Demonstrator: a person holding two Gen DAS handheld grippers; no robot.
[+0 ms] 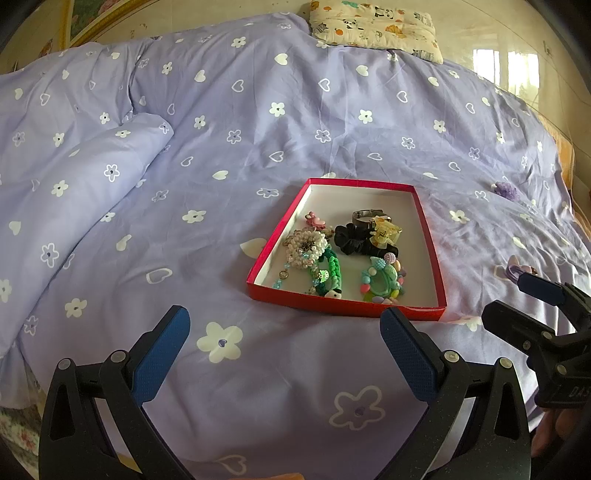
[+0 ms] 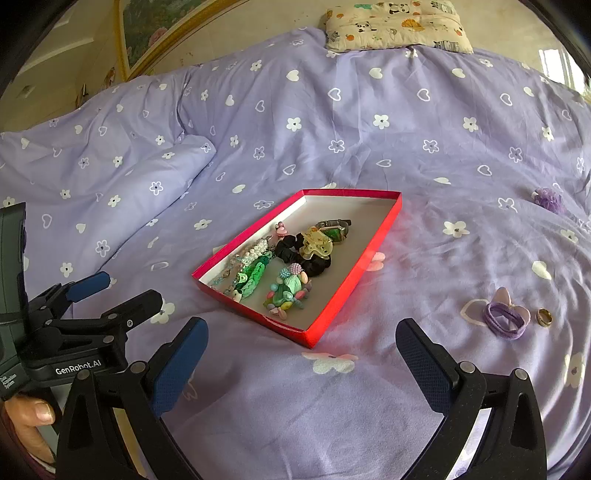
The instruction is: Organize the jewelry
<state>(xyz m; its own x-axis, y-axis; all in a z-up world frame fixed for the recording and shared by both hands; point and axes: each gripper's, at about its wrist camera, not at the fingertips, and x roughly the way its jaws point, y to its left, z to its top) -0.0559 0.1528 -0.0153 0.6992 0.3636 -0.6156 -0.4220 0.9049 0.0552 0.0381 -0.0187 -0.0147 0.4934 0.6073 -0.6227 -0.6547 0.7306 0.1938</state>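
Observation:
A shallow red tray (image 1: 343, 305) (image 2: 364, 258) lies on the purple bedspread. It holds a black scrunchie (image 1: 352, 236), a yellow hair claw (image 1: 386, 230), a watch (image 2: 334, 229), a pearl flower piece (image 1: 306, 245), a green bracelet (image 1: 332, 269) and a pastel bead bracelet (image 2: 288, 291). To the tray's right a purple hair tie (image 2: 504, 319), a gold ring (image 2: 544, 316) and a purple scrunchie (image 2: 548, 199) lie loose on the cover. My left gripper (image 1: 284, 332) stands open in front of the tray with nothing between its fingers. My right gripper (image 2: 303, 332) is open too, near the tray's front right corner.
The bedspread (image 1: 258, 129) has a raised fold at the left (image 1: 92, 177). A patterned pillow (image 1: 376, 27) lies at the bed's far end. A hand (image 2: 29, 417) holds the left gripper's handle. A floor edge shows at the far right (image 1: 569, 166).

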